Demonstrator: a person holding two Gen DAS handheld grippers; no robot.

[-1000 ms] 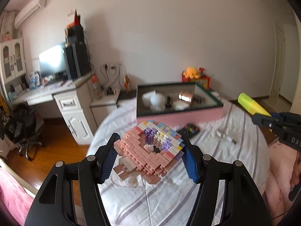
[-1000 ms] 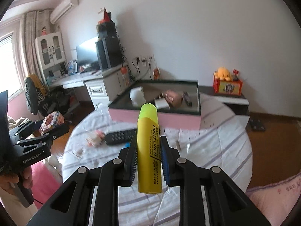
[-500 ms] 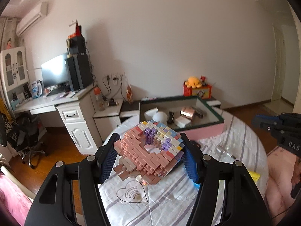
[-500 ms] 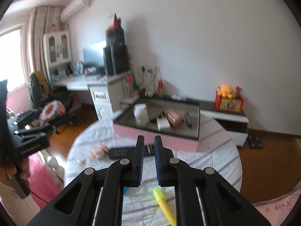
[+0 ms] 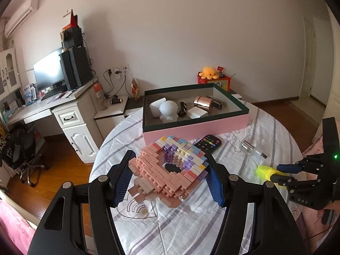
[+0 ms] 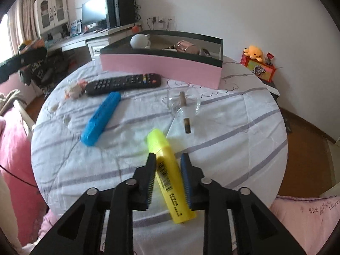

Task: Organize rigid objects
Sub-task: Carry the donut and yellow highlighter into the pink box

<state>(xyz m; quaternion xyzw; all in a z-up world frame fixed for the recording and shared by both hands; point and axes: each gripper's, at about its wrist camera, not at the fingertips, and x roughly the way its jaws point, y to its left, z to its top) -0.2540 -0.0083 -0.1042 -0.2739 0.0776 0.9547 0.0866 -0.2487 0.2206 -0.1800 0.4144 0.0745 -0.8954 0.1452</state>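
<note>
My left gripper point(image 5: 169, 174) is shut on a pink and pastel brick model point(image 5: 170, 170) and holds it above the round table, in front of the pink box point(image 5: 195, 130). The box holds several items. My right gripper point(image 6: 167, 165) straddles a yellow highlighter point(image 6: 170, 176) lying on the striped cloth; its jaws are slightly apart with a gap at the right pad, so the grip is unclear. The same highlighter point(image 5: 264, 171) shows at the right in the left wrist view.
On the cloth lie a black remote point(image 6: 123, 84), a blue marker point(image 6: 101, 118), a glass bottle with a stick point(image 6: 183, 108) and a small plush toy point(image 6: 74, 88). A desk with a monitor point(image 5: 48, 72) stands at the left. The table edge is near the right gripper.
The right gripper dropped the highlighter half a second ago and has now come down around it on the cloth. The left gripper still holds the brick model and tilted down toward the table.
</note>
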